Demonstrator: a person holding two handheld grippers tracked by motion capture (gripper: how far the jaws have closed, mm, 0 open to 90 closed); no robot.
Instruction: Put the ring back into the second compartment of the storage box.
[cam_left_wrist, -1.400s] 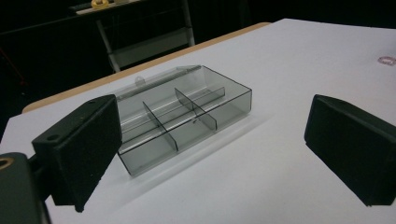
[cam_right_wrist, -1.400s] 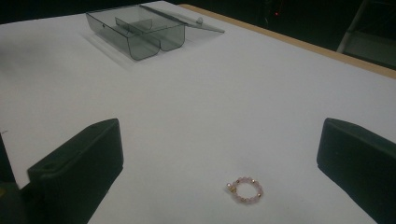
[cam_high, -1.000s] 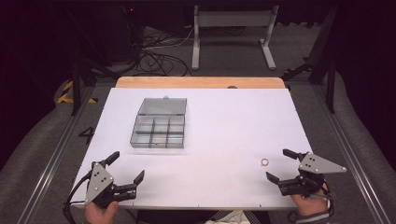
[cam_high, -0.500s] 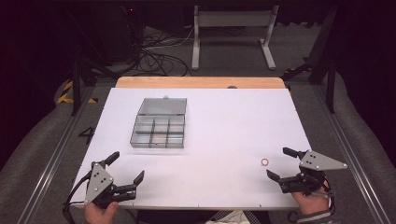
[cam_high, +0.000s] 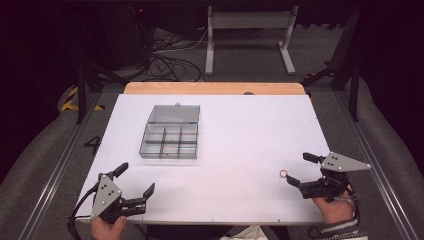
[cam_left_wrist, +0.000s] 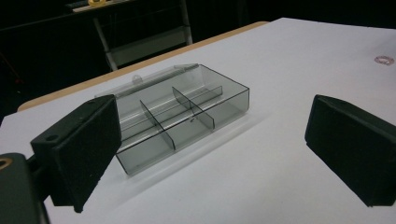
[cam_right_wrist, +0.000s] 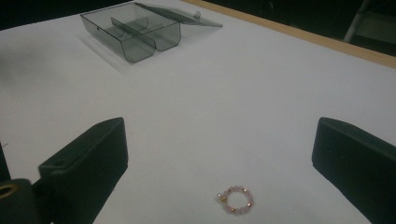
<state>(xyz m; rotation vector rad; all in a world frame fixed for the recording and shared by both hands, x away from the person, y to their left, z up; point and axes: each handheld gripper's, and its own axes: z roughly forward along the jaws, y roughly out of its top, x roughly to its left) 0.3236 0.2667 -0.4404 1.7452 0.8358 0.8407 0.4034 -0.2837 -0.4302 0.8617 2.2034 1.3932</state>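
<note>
Ring (cam_right_wrist: 236, 200) between spread right gripper (cam_right_wrist: 224, 163) jaws, untouched; lower squarely, pinch lightly. Left gripper (cam_high: 134, 184) spread, idle near box (cam_high: 170, 134).

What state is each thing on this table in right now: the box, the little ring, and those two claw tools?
Plastic box: open, lid laid back flat, compartments look empty.
Bead ring: lying flat on the table, nothing touching it.
Left gripper: open, holding nothing.
Right gripper: open, holding nothing, close beside the ring.
</note>
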